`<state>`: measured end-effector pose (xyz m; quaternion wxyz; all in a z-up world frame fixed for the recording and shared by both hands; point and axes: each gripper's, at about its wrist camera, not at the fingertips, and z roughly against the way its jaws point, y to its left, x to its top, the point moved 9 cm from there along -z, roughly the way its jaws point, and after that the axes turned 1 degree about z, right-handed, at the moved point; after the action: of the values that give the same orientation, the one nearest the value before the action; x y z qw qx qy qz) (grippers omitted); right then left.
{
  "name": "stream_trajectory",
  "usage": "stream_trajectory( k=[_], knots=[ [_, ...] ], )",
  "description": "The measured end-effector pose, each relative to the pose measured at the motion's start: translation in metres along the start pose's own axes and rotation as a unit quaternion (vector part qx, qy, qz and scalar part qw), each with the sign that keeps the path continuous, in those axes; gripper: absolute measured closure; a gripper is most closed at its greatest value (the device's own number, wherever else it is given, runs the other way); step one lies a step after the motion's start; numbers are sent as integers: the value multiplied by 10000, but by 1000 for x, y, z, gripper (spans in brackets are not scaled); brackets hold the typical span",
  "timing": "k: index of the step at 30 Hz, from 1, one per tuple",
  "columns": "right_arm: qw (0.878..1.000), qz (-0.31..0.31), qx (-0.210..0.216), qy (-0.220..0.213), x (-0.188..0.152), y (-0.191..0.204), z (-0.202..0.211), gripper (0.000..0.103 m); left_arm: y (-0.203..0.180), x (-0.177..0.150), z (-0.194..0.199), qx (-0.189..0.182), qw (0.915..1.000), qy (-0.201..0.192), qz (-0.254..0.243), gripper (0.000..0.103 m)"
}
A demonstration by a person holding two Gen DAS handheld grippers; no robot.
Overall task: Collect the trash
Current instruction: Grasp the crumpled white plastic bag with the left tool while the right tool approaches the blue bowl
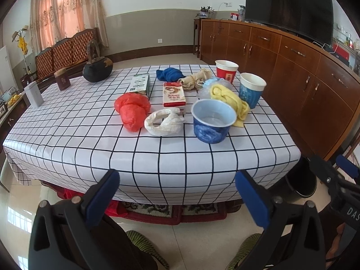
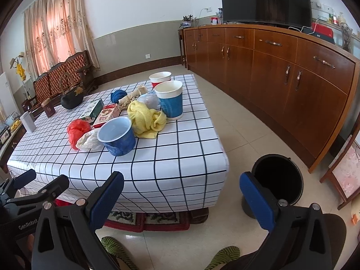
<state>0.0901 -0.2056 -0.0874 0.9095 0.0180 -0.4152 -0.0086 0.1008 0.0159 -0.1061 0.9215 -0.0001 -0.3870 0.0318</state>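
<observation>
crumpled red bag (image 1: 132,110) beside white wad (image 1: 163,122), blue-patterned bowl (image 1: 212,121).

Checked tablecloth (image 1: 157,157) under cups (image 1: 252,90), bowl (image 1: 211,121), bags (image 1: 132,110), cloths (image 1: 229,99), cartons (image 1: 174,94)

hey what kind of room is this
Most likely a home living room: a large television stands on a long wooden sideboard, a wooden sofa sits under curtains, and a low table holds clutter.
</observation>
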Motion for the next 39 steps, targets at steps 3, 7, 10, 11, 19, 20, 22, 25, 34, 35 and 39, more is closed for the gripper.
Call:
stream_trajectory(
  k=[3,7,10,11,19,20,22,25,34,35,39],
  knots=[
    [10000,56,25,19,0,4,-4,0,4,3,-7,0,10000,-17,-6,5],
    [9999,92,31,56,1,7,-10,0,5,5,-17,-32,10000,36,-20,12],
    [9999,94,15,99,2,7,-16,0,7,6,-24,-10,10000,73,-18,12],
    [9999,91,12,114,2,7,-18,0,7,6,-26,3,10000,80,-14,12],
    [9997,109,13,220,5,8,-35,0,17,11,-47,109,9998,168,59,12],
    [9997,110,18,238,5,8,-38,0,17,13,-49,120,9998,163,50,12],
    [9995,112,39,277,6,10,-44,0,18,17,-54,155,9998,127,-6,14],
    [9994,136,55,321,8,13,-52,0,19,24,-63,209,9997,107,-86,14],
    [9989,167,110,413,19,22,-80,0,19,38,-98,291,9992,143,-213,14],
    [9989,171,112,429,19,23,-83,0,19,39,-102,295,9992,150,-237,14],
    [9985,194,141,486,22,27,-95,0,19,41,-114,256,9991,171,-295,14]
  ],
)
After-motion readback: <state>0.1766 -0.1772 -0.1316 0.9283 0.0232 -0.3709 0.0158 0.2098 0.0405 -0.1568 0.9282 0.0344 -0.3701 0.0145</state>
